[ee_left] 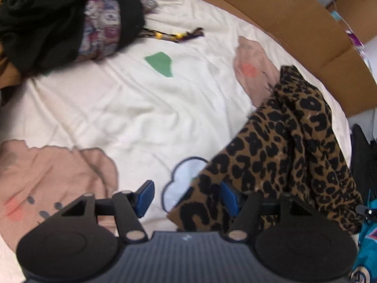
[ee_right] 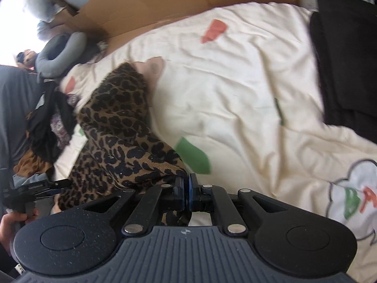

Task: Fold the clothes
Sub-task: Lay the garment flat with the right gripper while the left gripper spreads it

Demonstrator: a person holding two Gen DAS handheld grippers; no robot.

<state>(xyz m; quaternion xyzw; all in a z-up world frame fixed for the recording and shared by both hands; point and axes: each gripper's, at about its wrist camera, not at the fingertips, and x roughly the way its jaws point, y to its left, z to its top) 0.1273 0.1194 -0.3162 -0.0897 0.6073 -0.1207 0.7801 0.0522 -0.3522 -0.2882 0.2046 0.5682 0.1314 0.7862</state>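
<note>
Your right gripper (ee_right: 186,193) clamps a corner of the brown leopard-print garment (ee_right: 117,127), draped over the cream printed bedspread (ee_right: 235,94). Your left gripper (ee_left: 186,198) gapes, unloaded, beside its near-right edge (ee_left: 282,153). Pull now and it may bunch.

Matt ribbed leopard-print cloth (ee_right: 117,127) lies on a soft, wrinkled cotton bedcover (ee_left: 132,108) beside dull brown cardboard (ee_left: 282,11).

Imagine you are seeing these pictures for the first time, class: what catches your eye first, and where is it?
The leopard-print garment stands out, draped across the cream patterned bedspread, one end pinched in the shut right claw. The left claw stands open at its other end, the cloth lying over one finger. A dark clothes pile sits at the bed's far corner.
</note>
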